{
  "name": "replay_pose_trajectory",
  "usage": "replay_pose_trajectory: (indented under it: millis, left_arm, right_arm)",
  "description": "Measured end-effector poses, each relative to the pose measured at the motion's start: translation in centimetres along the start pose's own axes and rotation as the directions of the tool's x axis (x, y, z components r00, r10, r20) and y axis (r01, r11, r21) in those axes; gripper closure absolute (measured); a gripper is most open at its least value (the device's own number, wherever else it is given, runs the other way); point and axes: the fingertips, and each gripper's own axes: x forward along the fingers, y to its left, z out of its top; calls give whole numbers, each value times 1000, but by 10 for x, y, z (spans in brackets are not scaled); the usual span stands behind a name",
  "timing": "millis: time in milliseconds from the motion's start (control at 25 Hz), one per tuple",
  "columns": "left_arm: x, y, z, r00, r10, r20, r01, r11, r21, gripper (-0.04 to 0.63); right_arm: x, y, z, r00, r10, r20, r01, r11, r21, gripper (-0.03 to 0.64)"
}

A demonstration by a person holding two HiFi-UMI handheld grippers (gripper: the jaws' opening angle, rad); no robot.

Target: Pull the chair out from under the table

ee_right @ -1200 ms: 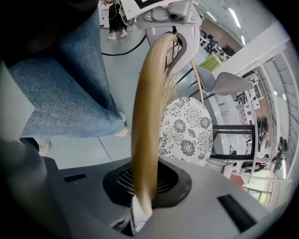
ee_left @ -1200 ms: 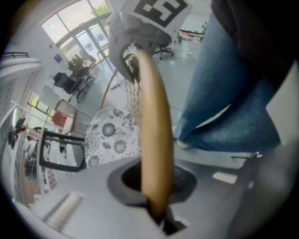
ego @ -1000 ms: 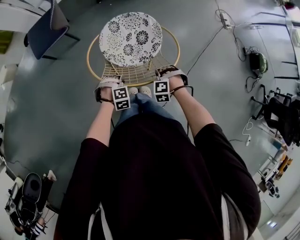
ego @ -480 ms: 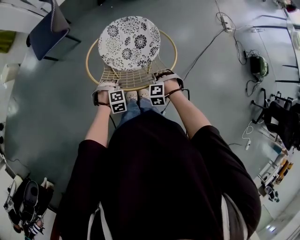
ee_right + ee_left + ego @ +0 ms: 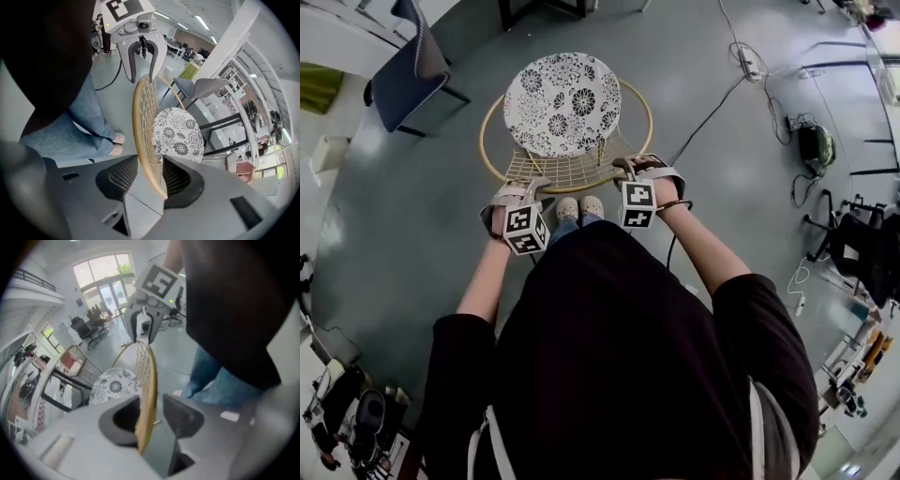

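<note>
The chair (image 5: 564, 103) has a round gold wire frame and a black-and-white flowered cushion, and stands on the grey floor just in front of the person's feet. Both grippers are at its near back rim (image 5: 572, 183), my left gripper (image 5: 522, 190) at the left and my right gripper (image 5: 637, 171) at the right. In the left gripper view the gold rim (image 5: 149, 390) runs between the opening jaws of my left gripper (image 5: 152, 416), with a gap beside it. In the right gripper view the rim (image 5: 140, 136) also passes between the opening jaws of my right gripper (image 5: 152, 180), unpressed.
A dark blue chair (image 5: 408, 61) stands at the upper left and black table legs (image 5: 539, 9) at the top. Cables and a power strip (image 5: 748, 66) lie on the floor to the right, near an office chair (image 5: 862, 234). Camera gear (image 5: 347, 412) sits at the lower left.
Both grippers were shut on the chair's back rim; now their jaws have parted and both have lifted a little. The chair sits slightly farther from the person's feet in the view.
</note>
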Motion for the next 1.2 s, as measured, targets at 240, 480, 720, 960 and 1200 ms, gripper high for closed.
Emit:
replay_pose_trajectory:
  millis: [240,480,720,960,1200]
  left_arm:
    - [-55,46,31,965,244,98,-238,969,-68,586]
    - [-132,117,68,816,545,191,-474,821,-318,588]
    - [-217,158,114,620,733,280,-549,660,-513,588]
    - [-273,170,138,468,826,315,-524,547,-653,588]
    - [-298,171,143,393,863,318,-494,490,-719,588]
  right_arm:
    - [-71,-45,21,970,-211,124,185,964,191,588]
    - [-156,-110,56,831,-511,221,374,806,460,595]
    - [-243,-155,74,645,-710,284,404,632,662,595]
    - [-304,-172,81,489,-809,327,296,506,810,595]
    - [-330,-171,85,400,-856,327,280,454,846,595]
